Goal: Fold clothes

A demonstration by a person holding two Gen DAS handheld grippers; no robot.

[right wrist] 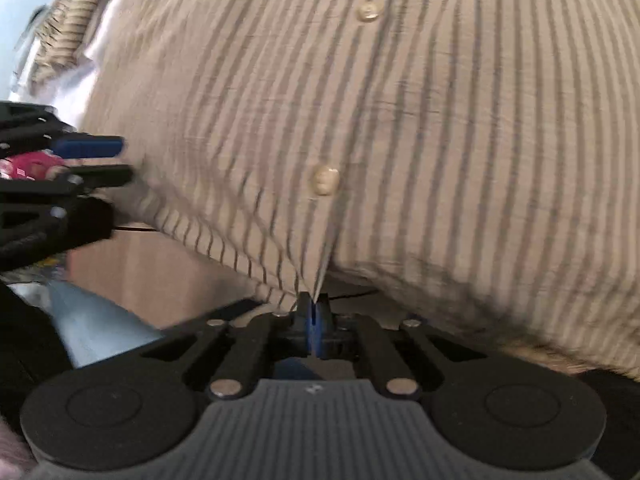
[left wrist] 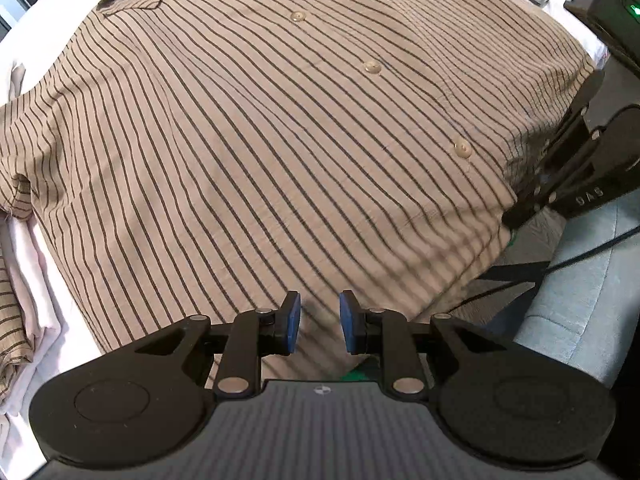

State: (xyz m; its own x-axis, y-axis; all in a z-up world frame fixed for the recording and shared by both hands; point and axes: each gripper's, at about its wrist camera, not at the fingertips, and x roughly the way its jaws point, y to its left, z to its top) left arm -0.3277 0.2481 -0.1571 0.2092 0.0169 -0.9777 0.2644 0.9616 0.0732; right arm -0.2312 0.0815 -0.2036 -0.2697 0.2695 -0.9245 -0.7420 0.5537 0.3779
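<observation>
A tan shirt (left wrist: 280, 140) with thin dark stripes and a row of buttons lies spread out, collar at the top left. At its near hem, my left gripper (left wrist: 320, 322) has its blue pads apart, with striped cloth showing in the gap and nothing pinched. In the right wrist view the same shirt (right wrist: 400, 140) fills the frame. There my right gripper (right wrist: 315, 314) is shut on the hem just below the lowest button. The left gripper (right wrist: 124, 161) appears at that view's left edge, fingers at the shirt's side. The right gripper (left wrist: 516, 216) touches the shirt's right edge.
White cloth (left wrist: 36, 280) lies under the shirt on the left, with another striped garment (left wrist: 10, 320) bunched on it. A pale blue-grey cushion (left wrist: 580, 288) and a black cable (left wrist: 600, 245) sit at the lower right. A brown surface (right wrist: 160, 272) shows below the hem.
</observation>
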